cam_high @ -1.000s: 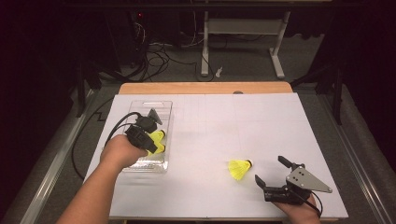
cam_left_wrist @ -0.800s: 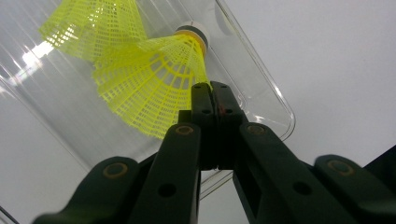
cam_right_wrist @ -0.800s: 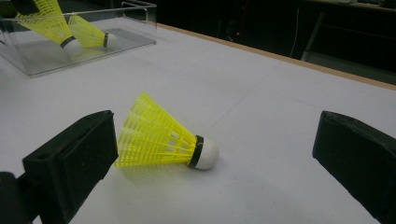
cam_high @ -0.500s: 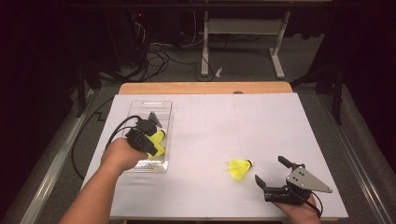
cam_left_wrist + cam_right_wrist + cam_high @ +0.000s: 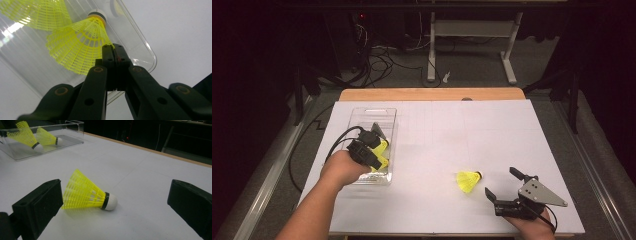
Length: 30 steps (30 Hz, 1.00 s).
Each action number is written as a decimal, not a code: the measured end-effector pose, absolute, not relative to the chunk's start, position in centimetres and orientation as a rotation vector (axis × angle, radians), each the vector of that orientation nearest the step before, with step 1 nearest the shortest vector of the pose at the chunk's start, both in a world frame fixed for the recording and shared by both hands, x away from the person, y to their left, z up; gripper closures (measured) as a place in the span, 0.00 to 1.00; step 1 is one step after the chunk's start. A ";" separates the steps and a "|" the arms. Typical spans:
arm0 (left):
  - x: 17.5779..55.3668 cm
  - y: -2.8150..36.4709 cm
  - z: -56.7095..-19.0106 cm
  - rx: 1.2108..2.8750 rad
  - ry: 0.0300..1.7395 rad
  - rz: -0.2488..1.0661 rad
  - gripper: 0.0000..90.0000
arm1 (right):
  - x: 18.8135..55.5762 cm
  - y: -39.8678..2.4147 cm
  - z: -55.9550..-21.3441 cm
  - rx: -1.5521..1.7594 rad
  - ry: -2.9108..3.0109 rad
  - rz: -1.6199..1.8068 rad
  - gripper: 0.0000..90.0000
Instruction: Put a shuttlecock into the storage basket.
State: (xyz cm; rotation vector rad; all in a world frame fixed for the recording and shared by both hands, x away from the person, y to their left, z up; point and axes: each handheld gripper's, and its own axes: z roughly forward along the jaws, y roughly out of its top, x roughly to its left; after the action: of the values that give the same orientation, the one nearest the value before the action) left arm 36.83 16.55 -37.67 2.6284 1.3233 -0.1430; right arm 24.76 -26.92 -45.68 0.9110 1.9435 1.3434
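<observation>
A clear plastic tray (image 5: pixel 372 112) lies on the left of the white table, with two yellow shuttlecocks in it. My left gripper (image 5: pixel 377 152) reaches into the tray. In the left gripper view its jaws (image 5: pixel 112 48) are shut, pinching the skirt edge of one shuttlecock (image 5: pixel 77 45), whose cork points away. The second shuttlecock (image 5: pixel 32 12) lies just beyond. A third yellow shuttlecock (image 5: pixel 468 181) lies on its side on the table at the right. My right gripper (image 5: pixel 502 182) rests just right of it, open. In the right gripper view that shuttlecock (image 5: pixel 85 193) lies between and ahead of the wide-apart jaws (image 5: pixel 116 190), untouched.
The tray (image 5: pixel 67 141) with its two shuttlecocks (image 5: pixel 25 132) sits far off in the right gripper view. A wooden strip (image 5: pixel 432 94) edges the table's far side. Dark floor, cables and a desk frame (image 5: pixel 472 45) lie beyond.
</observation>
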 end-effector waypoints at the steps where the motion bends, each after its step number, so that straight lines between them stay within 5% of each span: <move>1: 36.7 16.6 -37.8 2.629 1.322 -0.147 0.99 | 24.8 -26.9 -45.7 0.912 1.945 1.343 0.01; 18: 36.2 17.5 -38.5 2.629 1.347 -0.183 0.97 | 24.8 -26.6 -45.8 0.913 1.954 1.336 0.01; 30: 36.6 17.5 -37.8 2.599 1.365 -0.223 0.84 | 24.8 -26.6 -45.8 0.908 1.952 1.335 0.01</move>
State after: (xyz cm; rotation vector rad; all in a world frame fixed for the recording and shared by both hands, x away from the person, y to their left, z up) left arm 36.60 17.48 -37.83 2.5991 1.3647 -0.2226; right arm 24.78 -26.64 -45.75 0.9076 1.9523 1.3353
